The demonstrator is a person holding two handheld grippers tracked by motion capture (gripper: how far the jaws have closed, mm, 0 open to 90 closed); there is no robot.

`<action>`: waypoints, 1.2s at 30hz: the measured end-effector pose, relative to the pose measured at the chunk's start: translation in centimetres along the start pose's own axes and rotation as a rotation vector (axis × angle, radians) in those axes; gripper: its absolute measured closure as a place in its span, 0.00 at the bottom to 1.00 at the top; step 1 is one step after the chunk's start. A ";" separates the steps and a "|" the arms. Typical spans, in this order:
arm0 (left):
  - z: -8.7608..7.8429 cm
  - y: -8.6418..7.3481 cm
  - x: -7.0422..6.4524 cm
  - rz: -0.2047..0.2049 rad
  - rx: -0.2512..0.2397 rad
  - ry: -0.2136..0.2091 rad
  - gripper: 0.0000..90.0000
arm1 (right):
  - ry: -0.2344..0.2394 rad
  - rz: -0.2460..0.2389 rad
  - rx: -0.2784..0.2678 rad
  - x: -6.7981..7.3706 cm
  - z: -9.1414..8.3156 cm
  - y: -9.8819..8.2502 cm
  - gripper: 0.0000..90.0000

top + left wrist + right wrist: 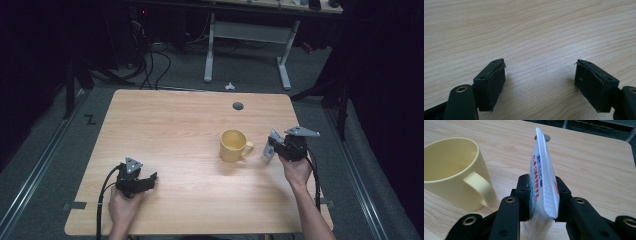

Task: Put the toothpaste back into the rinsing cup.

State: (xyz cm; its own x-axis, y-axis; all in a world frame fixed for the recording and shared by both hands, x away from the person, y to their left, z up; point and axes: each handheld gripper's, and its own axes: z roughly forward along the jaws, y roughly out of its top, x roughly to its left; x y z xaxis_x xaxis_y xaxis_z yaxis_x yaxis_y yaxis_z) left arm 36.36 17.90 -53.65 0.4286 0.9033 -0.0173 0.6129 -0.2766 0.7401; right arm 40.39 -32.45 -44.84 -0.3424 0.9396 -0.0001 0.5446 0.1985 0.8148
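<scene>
High view: one wooden table [170,145] carries one yellow mug [233,145], right of centre, handle turned right. Two grippers are held over it. The left gripper [150,177] sits near the table's near left corner, its jaws apart over bare wood. The right gripper [270,148] is just right of the mug's handle and holds one white tube [270,145].

Left gripper view: the two black jaws stand wide, with plain wood grain between them.

Right gripper view: both jaws press the flattened white toothpaste tube [544,182] from either side; its crimped end points up and away, with blue and red print along one face. The mug [454,173] stands just left.
</scene>
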 end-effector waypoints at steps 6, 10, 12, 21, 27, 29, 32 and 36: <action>0.0 0.0 0.0 0.000 0.000 0.000 0.27 | 0.013 -0.006 0.007 0.0 0.0 0.1 0.80; 0.0 0.0 0.0 0.000 0.000 0.000 0.27 | 0.018 0.000 0.009 -0.1 -0.1 0.1 0.80; 0.0 0.0 0.0 0.000 0.000 0.000 0.27 | 0.022 -0.005 0.007 -0.1 -0.2 0.2 0.80; 0.0 0.0 0.0 0.000 0.000 0.000 0.27 | 0.057 0.003 0.003 -0.2 -0.7 0.4 0.80; 0.0 0.0 0.0 0.000 0.000 0.000 0.27 | 0.068 0.002 0.003 -0.3 -1.0 0.4 0.80; 0.0 0.0 0.0 0.000 0.000 0.000 0.27 | 0.071 0.006 -0.001 -0.3 -1.0 0.4 0.80; 0.0 0.0 0.0 0.000 0.000 0.000 0.27 | 0.080 0.012 -0.002 -0.4 -1.3 0.5 0.80; 0.0 0.0 0.0 0.000 0.000 0.000 0.27 | 0.087 0.011 -0.003 -0.6 -1.6 0.6 0.80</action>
State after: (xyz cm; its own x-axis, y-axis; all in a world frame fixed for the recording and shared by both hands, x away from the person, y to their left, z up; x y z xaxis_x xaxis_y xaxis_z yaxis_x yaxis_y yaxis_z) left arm 36.36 17.90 -53.64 0.4282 0.9035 -0.0174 0.6131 -0.2763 0.7401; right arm 39.71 -33.29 -43.45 -0.4019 0.9138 0.0594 0.5464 0.1873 0.8163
